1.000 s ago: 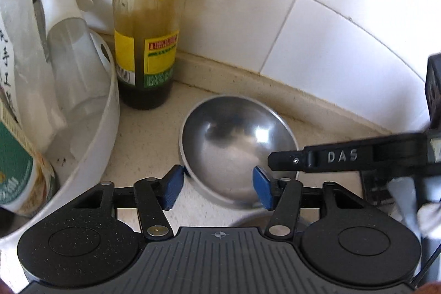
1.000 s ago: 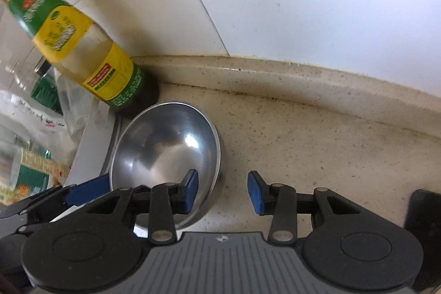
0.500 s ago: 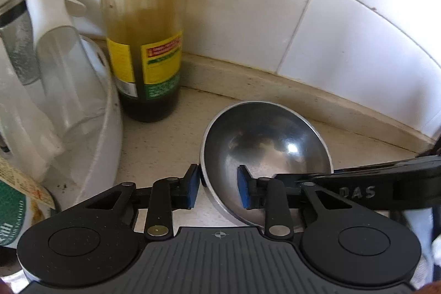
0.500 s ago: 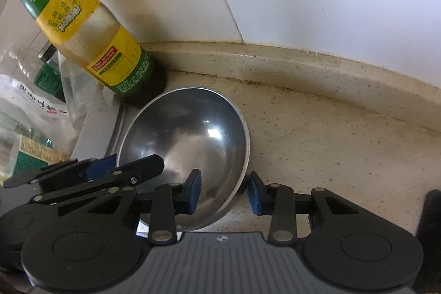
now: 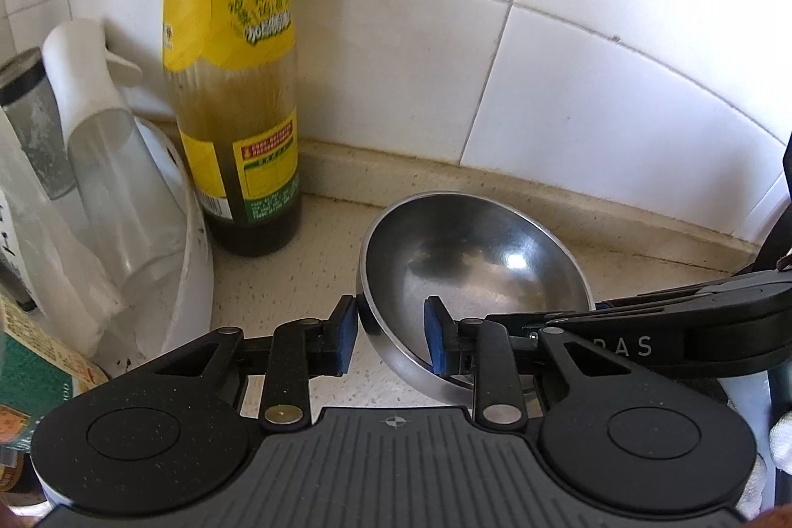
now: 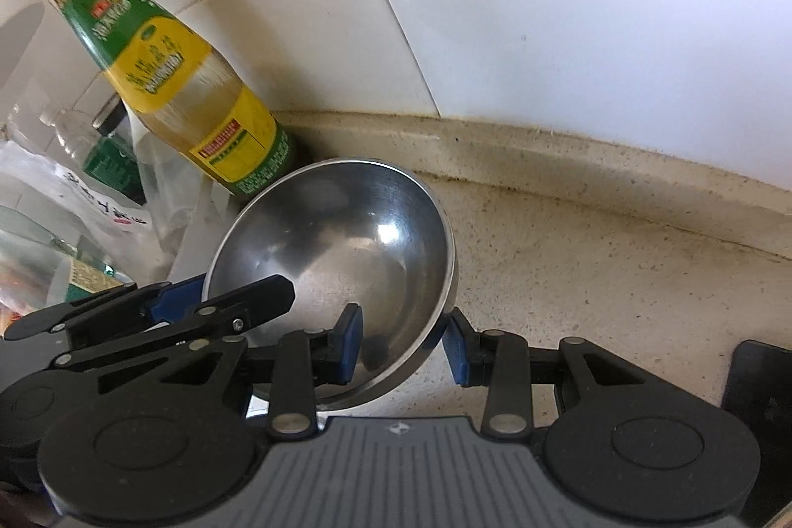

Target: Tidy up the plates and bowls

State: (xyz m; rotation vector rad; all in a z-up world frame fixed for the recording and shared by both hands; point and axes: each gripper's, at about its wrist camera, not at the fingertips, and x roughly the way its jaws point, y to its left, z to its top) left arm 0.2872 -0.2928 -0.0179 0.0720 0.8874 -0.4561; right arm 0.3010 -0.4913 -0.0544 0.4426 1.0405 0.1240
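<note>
Two grippers pinch one steel bowl (image 5: 475, 275) between us, on a speckled counter (image 6: 594, 280) close to the tiled wall (image 5: 569, 82). Our left gripper (image 5: 388, 335) clamps the bowl's near left rim, one blue pad outside the wall and the other inside; its jaws have just been closing onto that rim. Our right gripper (image 6: 403, 340) grips the near right rim the same way, one pad inside, one outside. In the left wrist view the right gripper's black fingers (image 5: 668, 315) reach in from the right edge. The bowl sits tilted, its far rim higher than the near one, and it looks empty and shiny. Just beside it to the left stands a bottle (image 5: 237, 132) with a green and yellow label, near the wall. Further left we see a white tub (image 5: 195, 261) holding a clear spray bottle (image 5: 99, 162).
</note>
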